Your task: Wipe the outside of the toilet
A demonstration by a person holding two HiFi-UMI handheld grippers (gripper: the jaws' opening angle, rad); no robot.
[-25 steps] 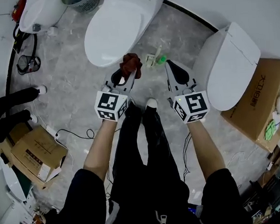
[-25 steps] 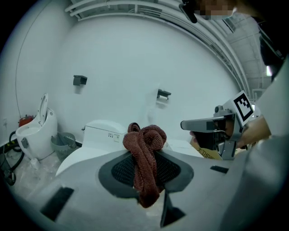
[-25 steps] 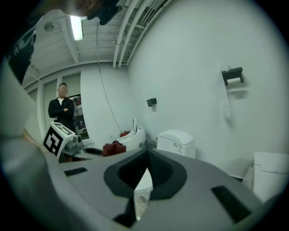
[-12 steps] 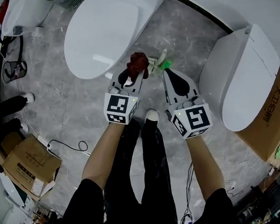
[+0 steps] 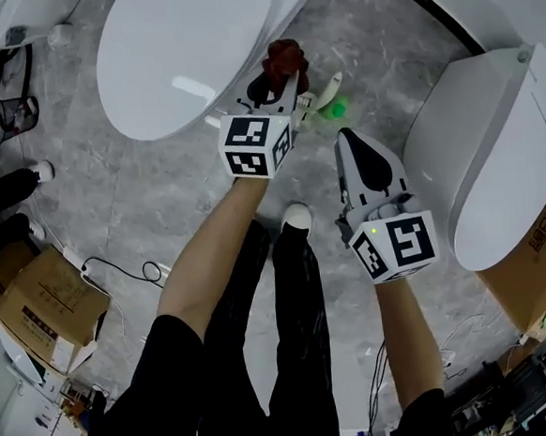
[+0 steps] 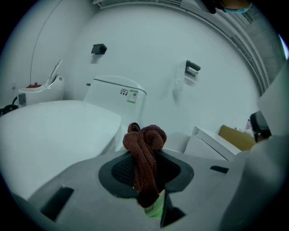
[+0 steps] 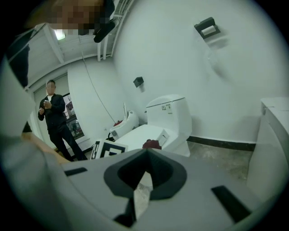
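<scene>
The person's legs [image 5: 281, 315] and a white shoe [image 5: 297, 218] stand on the grey floor [image 5: 158, 193]. Just beyond the shoe and to its right is the right gripper [image 5: 347, 141]. Its own view shows the jaws together at the tips, with nothing between them [image 7: 146, 153]. Well off to the left of the legs lies a cardboard box [image 5: 45, 305].

Farther out, the left gripper [image 5: 277, 82] reaches ahead of the right one. Its jaws are clamped on a dark red cloth [image 5: 285, 59]. In its own view the cloth [image 6: 144, 158] runs up between the jaws and bunches in a knot above them.

A green-capped bottle [image 5: 336, 108] lies on the floor just right of the left gripper.

The cloth sits just beside the right edge of the toilet [image 5: 184, 50], whose lid is down. Whether cloth and toilet touch cannot be told. In the left gripper view the lid spreads out to the left and the tank stands behind it [image 6: 115, 97].

A second toilet [image 5: 503, 157] stands at the right, well apart from the first. Behind both is a white wall [image 6: 149, 45].
</scene>
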